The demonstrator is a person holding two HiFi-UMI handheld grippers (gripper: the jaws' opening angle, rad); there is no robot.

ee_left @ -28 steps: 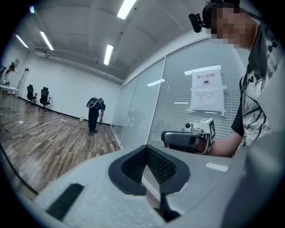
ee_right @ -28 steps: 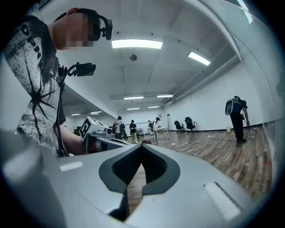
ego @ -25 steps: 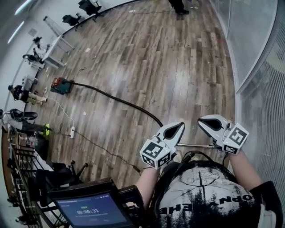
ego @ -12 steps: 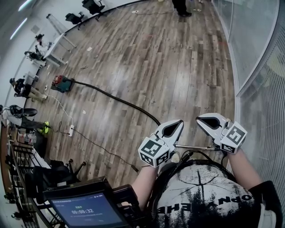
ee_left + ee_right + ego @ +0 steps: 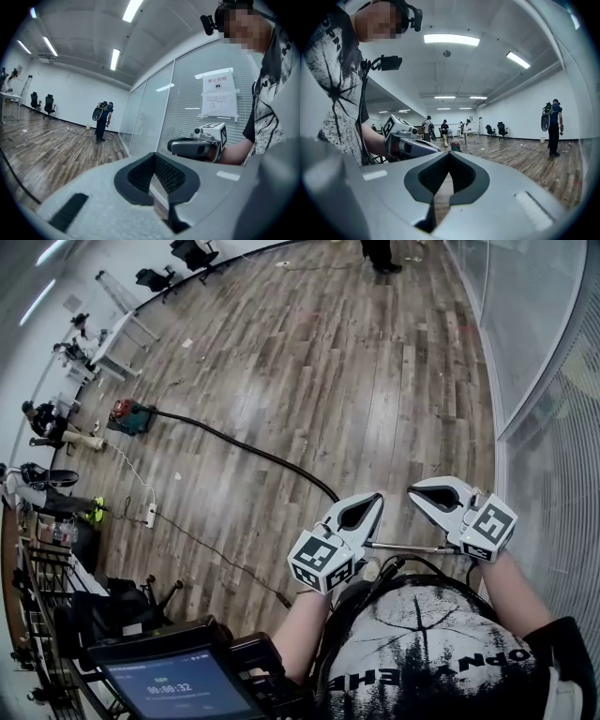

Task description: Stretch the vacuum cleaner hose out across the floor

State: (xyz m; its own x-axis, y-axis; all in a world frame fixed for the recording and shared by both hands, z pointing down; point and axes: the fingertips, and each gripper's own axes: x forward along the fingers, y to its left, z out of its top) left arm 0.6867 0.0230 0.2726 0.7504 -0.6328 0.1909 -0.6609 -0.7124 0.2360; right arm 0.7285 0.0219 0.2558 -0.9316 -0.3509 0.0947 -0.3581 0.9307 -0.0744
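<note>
Barely anything shifts from a second ago; only our right gripper (image 5: 417, 493) rolls slightly. At left sits the vacuum cleaner (image 5: 129, 418); its hose (image 5: 246, 452) lies stretched over the floor (image 5: 375, 381) toward our left gripper (image 5: 377, 501). We keep both grippers clenched, empty.
</note>
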